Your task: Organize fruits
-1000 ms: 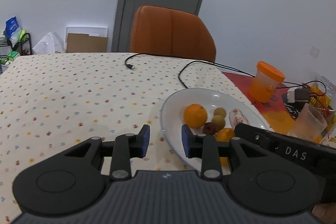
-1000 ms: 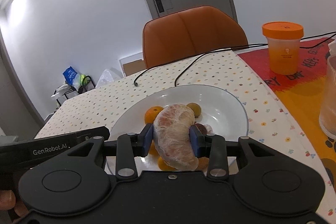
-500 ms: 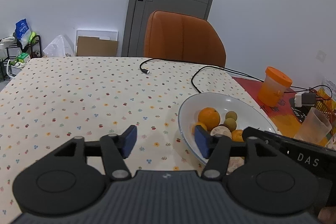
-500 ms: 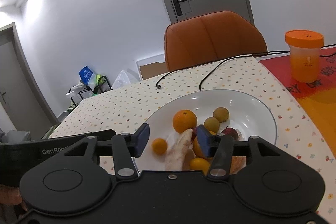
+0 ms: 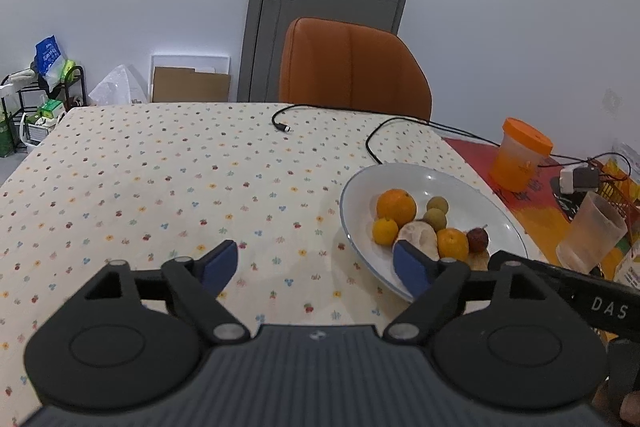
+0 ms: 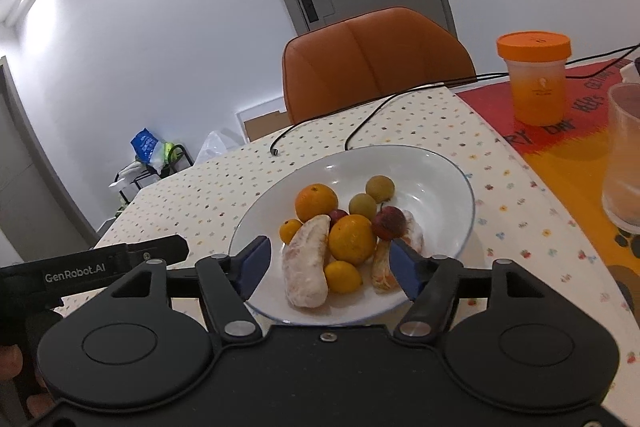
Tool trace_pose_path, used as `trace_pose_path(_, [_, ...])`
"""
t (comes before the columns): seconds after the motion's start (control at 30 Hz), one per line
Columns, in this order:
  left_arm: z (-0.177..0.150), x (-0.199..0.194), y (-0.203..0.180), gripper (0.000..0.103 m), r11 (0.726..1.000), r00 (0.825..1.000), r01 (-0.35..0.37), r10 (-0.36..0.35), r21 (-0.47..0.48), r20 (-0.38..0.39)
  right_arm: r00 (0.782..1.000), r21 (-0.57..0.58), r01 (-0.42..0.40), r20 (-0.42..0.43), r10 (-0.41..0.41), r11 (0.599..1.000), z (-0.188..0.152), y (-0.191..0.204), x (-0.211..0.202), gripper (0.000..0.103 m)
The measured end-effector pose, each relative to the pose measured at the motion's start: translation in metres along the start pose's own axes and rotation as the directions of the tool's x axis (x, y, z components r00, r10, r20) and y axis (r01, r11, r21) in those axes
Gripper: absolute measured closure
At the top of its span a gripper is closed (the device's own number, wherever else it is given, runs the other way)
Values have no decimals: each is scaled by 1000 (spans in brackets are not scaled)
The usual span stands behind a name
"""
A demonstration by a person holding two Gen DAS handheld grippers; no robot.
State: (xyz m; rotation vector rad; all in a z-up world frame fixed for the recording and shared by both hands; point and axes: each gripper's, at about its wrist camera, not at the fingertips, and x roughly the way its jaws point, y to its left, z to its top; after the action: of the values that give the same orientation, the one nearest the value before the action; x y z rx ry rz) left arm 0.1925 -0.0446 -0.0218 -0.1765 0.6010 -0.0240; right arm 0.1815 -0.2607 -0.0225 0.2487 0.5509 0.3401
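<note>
Over the dotted worktop (image 5: 160, 187), in the left wrist view, the left tool (image 5: 316, 265) hangs with its fingers wide apart and holds nothing. The white plate (image 5: 460, 183) with the fruits lies to its right.

From the right wrist view, the right tool (image 6: 330, 259) is also spread apart and empty, just before the plate (image 6: 440, 167). A peeled pomelo piece (image 6: 306, 263) lies there beside an orange (image 6: 352, 239). I judge the placing step finished; next comes finding any fruit not yet on the plate.

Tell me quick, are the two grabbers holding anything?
Left gripper: open, holding nothing.
Right gripper: open, holding nothing, above the plate.
</note>
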Motion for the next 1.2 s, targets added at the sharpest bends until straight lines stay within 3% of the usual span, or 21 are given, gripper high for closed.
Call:
trace_pose_path(0.43, [-8, -36, 2, 9, 999, 1000, -15, 15, 37, 5, 1000, -7, 24, -1, -24, 1000, -8, 6, -31, 14])
trace_pose_path(0.8, [-9, -69, 8, 1, 998, 999, -33, 32, 55, 9, 1000, -11, 5, 1, -5, 1000, -12, 14, -57, 0])
trace_pose_path(1.2, [-15, -105, 17, 0, 997, 998, -54, 52, 58, 37, 1000, -45, -15, 2, 15, 999, -13, 25, -86, 0])
